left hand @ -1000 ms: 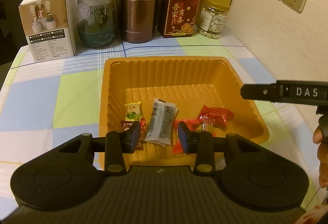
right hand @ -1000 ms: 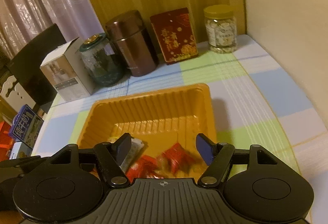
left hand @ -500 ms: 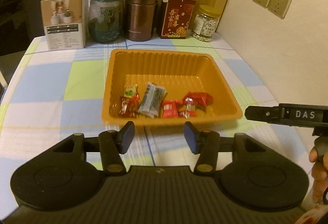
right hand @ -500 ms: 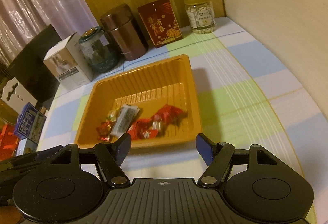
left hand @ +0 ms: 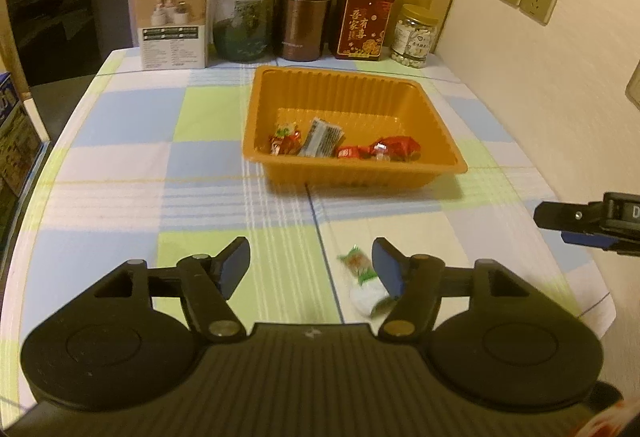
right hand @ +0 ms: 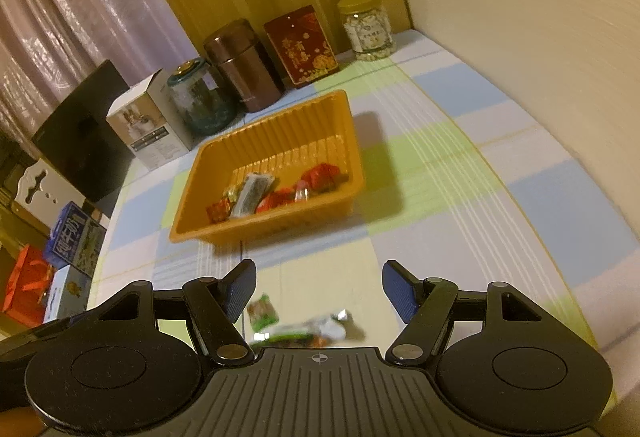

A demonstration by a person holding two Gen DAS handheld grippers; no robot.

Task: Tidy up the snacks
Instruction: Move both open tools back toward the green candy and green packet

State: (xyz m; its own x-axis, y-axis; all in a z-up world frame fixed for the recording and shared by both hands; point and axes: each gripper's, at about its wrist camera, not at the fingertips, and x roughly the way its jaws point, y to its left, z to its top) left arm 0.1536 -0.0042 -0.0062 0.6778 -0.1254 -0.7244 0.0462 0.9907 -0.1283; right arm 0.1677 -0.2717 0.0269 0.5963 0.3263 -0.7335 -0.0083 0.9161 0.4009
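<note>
The left gripper [left hand: 310,263] has just been opening its jaws and now they stand apart with nothing pressed between them, above a green-and-white wrapped snack [left hand: 362,283] that lies on the tabletop [left hand: 120,173] near its front edge. The right gripper [right hand: 318,289] is also spread and holds nothing. The orange tray [left hand: 360,89] stands toward the back edge of the tabletop, with several wrapped snacks [left hand: 344,143] along its near wall.
</note>
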